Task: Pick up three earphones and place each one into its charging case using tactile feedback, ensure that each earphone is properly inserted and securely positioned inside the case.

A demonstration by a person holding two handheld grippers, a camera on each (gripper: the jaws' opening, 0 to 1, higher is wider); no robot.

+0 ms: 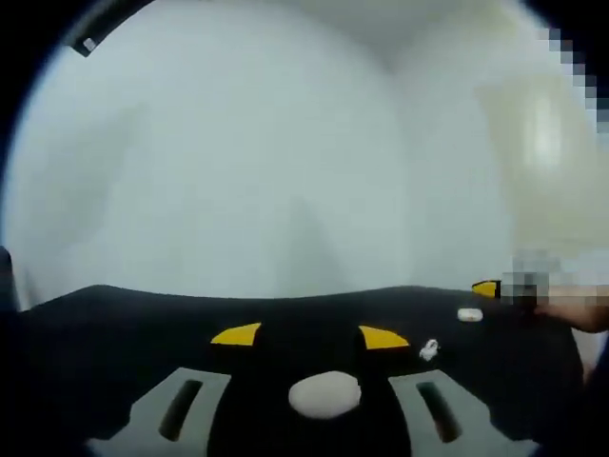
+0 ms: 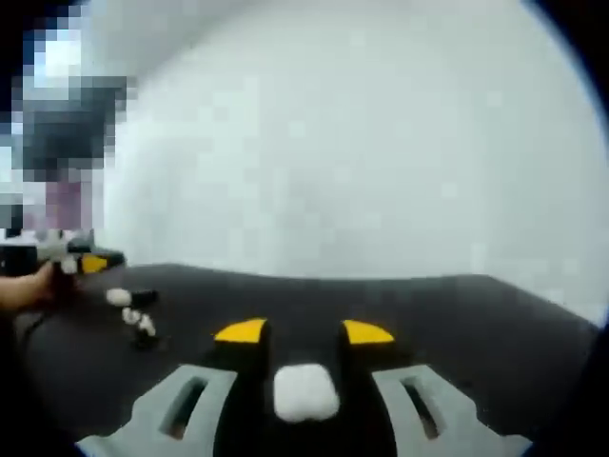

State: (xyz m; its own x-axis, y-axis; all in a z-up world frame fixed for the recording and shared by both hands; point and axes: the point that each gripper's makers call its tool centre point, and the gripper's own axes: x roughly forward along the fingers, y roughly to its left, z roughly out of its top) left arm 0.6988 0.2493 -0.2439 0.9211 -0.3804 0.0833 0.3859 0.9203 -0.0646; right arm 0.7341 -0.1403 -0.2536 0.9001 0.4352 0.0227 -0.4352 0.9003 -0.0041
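On the dark worktop (image 1: 285,314), left gripper (image 1: 310,335) jaws spread around a white case (image 1: 324,395), right gripper (image 2: 304,331) jaws spread around another case (image 2: 305,391), loose earphones (image 2: 140,321) nearer the far edge, open room ahead.

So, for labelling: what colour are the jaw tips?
Yellow tips, clearest in the right gripper view.

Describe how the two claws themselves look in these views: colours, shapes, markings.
Both look alike. The left claw has two grey jaws, each cut with a long slot, ending in black fingers with yellow tips. The right claw has the same grey slotted jaws and yellow tips. No cables or sleeves can be made out on either.
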